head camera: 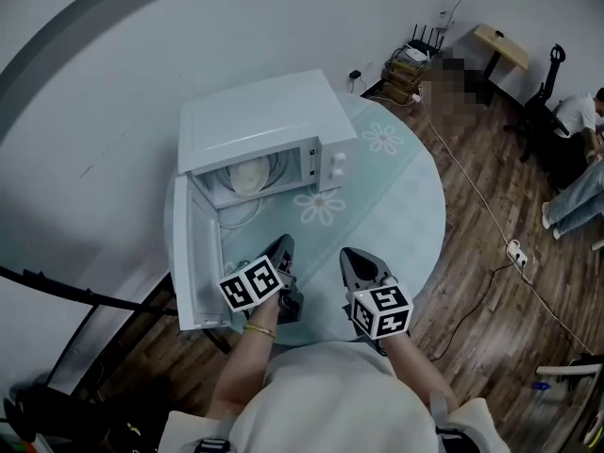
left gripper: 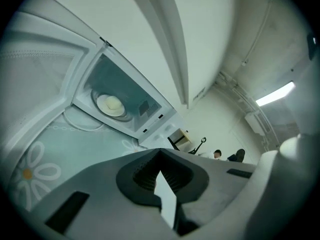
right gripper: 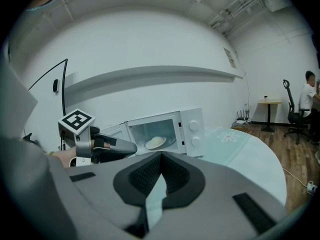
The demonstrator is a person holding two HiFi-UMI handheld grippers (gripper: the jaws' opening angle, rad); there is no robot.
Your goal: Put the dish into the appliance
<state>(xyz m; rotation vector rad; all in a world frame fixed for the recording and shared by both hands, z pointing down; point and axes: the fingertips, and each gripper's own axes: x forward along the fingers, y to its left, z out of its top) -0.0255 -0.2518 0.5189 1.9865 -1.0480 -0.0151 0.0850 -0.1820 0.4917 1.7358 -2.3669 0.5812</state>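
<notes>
A white microwave [head camera: 260,121] stands at the back left of the round table [head camera: 415,206], its door [head camera: 189,253] swung open to the left. A pale dish [head camera: 250,173] lies inside on the turntable; it also shows as the dish [left gripper: 112,104] and the dish [right gripper: 155,142]. My left gripper [head camera: 283,243] hovers in front of the open cavity, shut, with nothing between its jaws. My right gripper [head camera: 351,256] sits beside it to the right, also shut and empty. In the right gripper view the left gripper [right gripper: 120,148] points at the microwave [right gripper: 192,129].
The tablecloth is light teal with daisy prints [head camera: 319,206]. The open door juts out toward the table's front left edge. A cable and power strip [head camera: 515,251] lie on the wooden floor at right. People sit by a desk [head camera: 500,45] at far right.
</notes>
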